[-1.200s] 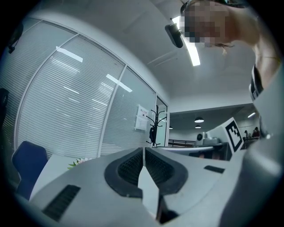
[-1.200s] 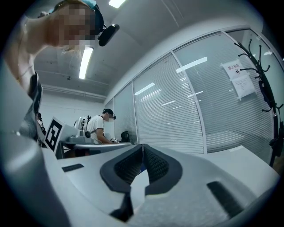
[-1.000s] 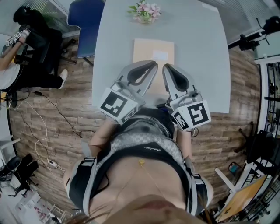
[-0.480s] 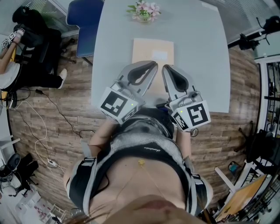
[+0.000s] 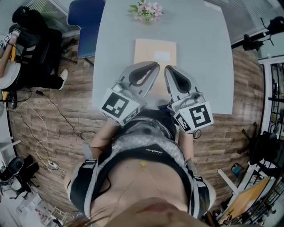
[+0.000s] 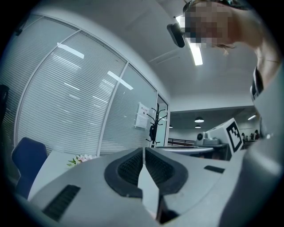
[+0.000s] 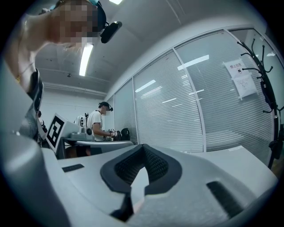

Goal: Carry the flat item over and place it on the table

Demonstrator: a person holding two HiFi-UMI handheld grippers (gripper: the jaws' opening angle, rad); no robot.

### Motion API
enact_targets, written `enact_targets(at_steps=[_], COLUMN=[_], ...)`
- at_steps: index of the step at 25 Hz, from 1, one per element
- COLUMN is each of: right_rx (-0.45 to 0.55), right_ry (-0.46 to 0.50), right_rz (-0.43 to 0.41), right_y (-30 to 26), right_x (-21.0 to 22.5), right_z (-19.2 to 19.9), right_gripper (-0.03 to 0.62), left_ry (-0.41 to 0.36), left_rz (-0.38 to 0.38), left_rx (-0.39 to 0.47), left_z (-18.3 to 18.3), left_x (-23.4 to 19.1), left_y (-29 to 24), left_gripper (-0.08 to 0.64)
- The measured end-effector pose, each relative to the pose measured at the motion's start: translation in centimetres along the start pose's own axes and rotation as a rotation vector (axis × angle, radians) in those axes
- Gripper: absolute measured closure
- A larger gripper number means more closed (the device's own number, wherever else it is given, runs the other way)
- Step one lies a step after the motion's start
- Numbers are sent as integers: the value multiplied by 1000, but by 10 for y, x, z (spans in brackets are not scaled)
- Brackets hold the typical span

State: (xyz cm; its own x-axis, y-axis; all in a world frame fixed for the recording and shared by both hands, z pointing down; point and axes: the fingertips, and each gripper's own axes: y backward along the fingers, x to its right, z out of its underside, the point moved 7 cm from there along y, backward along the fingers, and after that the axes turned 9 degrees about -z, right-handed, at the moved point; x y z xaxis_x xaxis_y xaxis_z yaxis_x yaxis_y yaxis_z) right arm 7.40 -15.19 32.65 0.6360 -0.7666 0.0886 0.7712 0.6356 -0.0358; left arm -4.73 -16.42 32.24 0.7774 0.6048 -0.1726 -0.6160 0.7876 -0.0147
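Note:
A flat tan envelope (image 5: 155,51) with a white label lies on the pale grey table (image 5: 204,57). Its near edge is hidden under my two grippers. The left gripper (image 5: 155,66) and the right gripper (image 5: 167,69) are held level and side by side over the table's near part, their tips at the envelope's near edge. In the left gripper view the left gripper (image 6: 143,150) has its jaws shut tip to tip. The right gripper (image 7: 143,146) is shut likewise in its own view. I see nothing between either pair of pads, and neither gripper view shows the envelope.
A small bunch of pink flowers (image 5: 146,11) stands at the table's far edge. A blue chair (image 5: 86,26) is at the far left corner. A person (image 5: 17,57) sits at the left over wood floor with cables. A coat rack (image 7: 266,66) stands by the glass wall.
Both grippers and the envelope have stayed where they were. Only the seated person at the far left has shifted an arm slightly.

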Motion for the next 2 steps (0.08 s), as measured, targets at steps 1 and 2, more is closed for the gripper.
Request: enact_targets(at_steps=[1, 2], right_rx=[0, -1], right_ry=[1, 1], right_rz=[0, 0], right_y=[-1, -1], right_x=[0, 1], right_z=[0, 0], right_gripper=[589, 589], left_ry=[0, 0], left_rz=[-1, -1], left_rx=[0, 0], left_z=[0, -1], left_x=[-1, -1], left_y=[0, 0], left_gripper=[541, 541])
